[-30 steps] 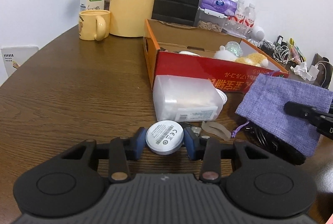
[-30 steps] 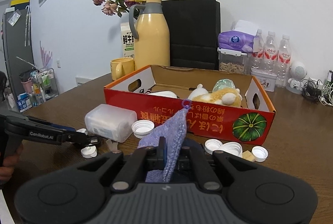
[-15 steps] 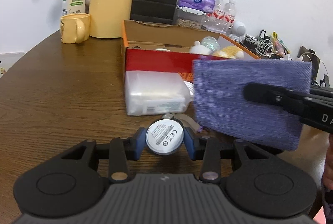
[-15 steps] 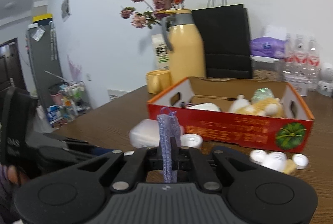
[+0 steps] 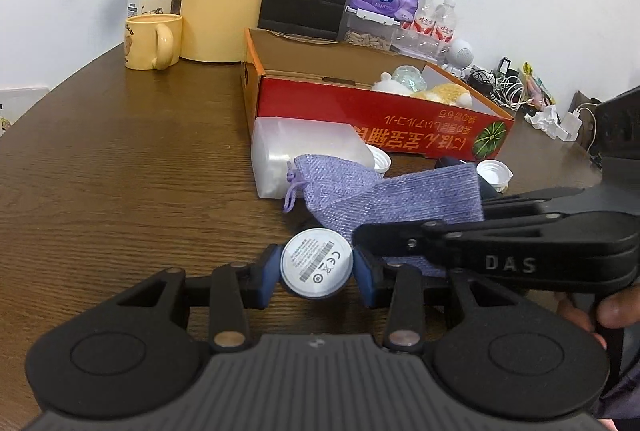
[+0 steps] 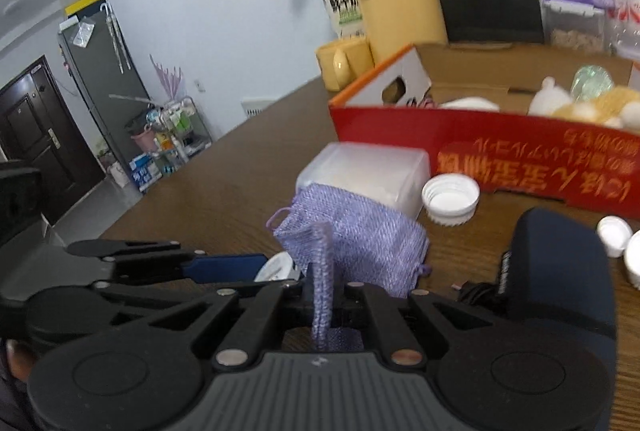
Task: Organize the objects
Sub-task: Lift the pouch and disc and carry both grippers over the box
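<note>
The worktop (image 5: 120, 171) is crowded, and that is where the trouble lies: the red box (image 5: 372, 107) stands at the far side with soft toys inside, a clear plastic container (image 5: 304, 155) sits just in front of it, and loose white caps (image 5: 494, 173) lie close by. The purple pouch (image 5: 384, 199) hangs limp from the right claw (image 6: 322, 295), whose jaws are pinched tight on one edge of the fabric. The pouch's long axis runs across the left wrist view, drawstring mouth (image 5: 294, 183) toward the left by the container, pinched end to the right. Being floppy, the mouth sags shut, so anything offered to it may miss and roll off among the caps. The trailing cloth could also drag a cap or snag on the container. Right beside the pouch, the left claw (image 5: 317, 269) holds a small white disc (image 5: 317, 263) by its rim, jaws partly closed around it, label face up. A round, smooth rim like that may slip if nudged by the pouch or the other claw
</note>
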Action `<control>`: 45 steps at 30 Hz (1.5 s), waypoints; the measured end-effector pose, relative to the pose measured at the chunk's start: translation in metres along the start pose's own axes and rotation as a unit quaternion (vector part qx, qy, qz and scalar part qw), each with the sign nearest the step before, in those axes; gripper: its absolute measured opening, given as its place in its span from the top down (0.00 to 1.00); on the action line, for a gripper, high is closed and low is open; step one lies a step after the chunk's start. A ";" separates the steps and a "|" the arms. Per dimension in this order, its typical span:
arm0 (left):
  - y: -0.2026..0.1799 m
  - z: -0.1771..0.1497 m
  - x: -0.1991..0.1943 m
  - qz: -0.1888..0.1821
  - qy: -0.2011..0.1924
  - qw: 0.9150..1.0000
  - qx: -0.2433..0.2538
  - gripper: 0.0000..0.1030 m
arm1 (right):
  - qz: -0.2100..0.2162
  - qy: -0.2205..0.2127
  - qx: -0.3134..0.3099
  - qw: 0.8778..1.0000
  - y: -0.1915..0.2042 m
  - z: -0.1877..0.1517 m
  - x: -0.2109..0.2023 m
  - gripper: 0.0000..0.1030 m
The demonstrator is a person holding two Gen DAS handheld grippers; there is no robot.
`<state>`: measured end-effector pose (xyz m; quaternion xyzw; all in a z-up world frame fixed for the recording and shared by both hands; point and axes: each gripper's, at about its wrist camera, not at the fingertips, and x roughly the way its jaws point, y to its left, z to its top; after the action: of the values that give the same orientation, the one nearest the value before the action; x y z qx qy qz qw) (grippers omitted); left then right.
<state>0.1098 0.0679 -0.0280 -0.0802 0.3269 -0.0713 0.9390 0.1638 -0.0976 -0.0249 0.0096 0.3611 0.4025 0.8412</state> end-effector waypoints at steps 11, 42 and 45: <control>0.009 -0.001 -0.019 0.025 -0.011 1.000 0.013 0.61 | -0.019 0.004 -0.024 1.000 0.012 -0.004 0.004 0.99; 0.015 -0.011 -0.020 0.015 0.013 0.999 0.029 0.61 | 0.025 0.003 -0.081 0.996 0.034 0.011 0.018 0.99; 0.016 -0.012 -0.021 0.011 0.012 0.999 0.032 0.61 | 0.021 0.028 -0.086 0.996 0.036 0.009 0.032 0.99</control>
<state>0.0873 0.0866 -0.0276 -0.0454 0.3368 -0.0724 0.9377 0.1583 -0.0484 -0.0268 -0.0668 0.3482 0.4501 0.8196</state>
